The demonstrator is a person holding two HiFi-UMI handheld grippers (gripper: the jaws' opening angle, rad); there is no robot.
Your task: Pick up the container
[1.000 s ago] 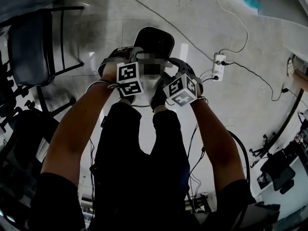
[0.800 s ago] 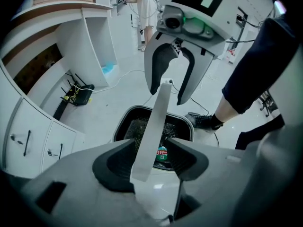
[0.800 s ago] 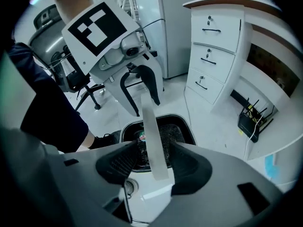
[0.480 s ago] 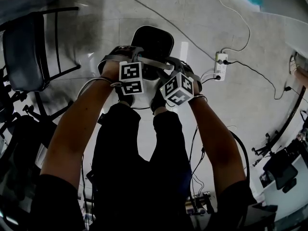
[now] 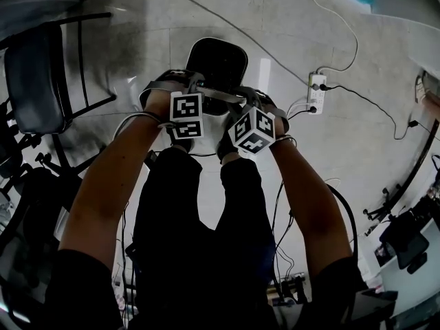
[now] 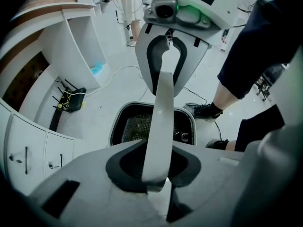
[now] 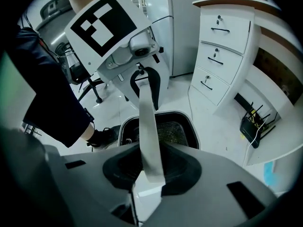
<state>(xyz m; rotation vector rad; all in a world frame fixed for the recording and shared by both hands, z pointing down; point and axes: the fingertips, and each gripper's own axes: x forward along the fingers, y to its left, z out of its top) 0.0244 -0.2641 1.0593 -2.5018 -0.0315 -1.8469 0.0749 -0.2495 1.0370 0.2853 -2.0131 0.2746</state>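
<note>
A lab-like office is showing: cables (image 5: 357, 47) are trailing from a floor power strip (image 5: 314, 93), an office chair (image 5: 41, 74) is standing well left of it, and white drawer cabinets (image 7: 222, 46) are lining the room.

The left gripper (image 6: 155, 176), jaws just closed onto the white handle (image 6: 163, 98), hangs over the container (image 6: 132, 126).

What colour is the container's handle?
The handle is pale grey; the left gripper view shows it best.

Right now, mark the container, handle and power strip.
container (image 7: 194, 129), right gripper view, right side of its rim.
handle (image 6: 161, 117), left gripper view, middle of the white strap.
power strip (image 5: 315, 93), head view, middle of its body.
</note>
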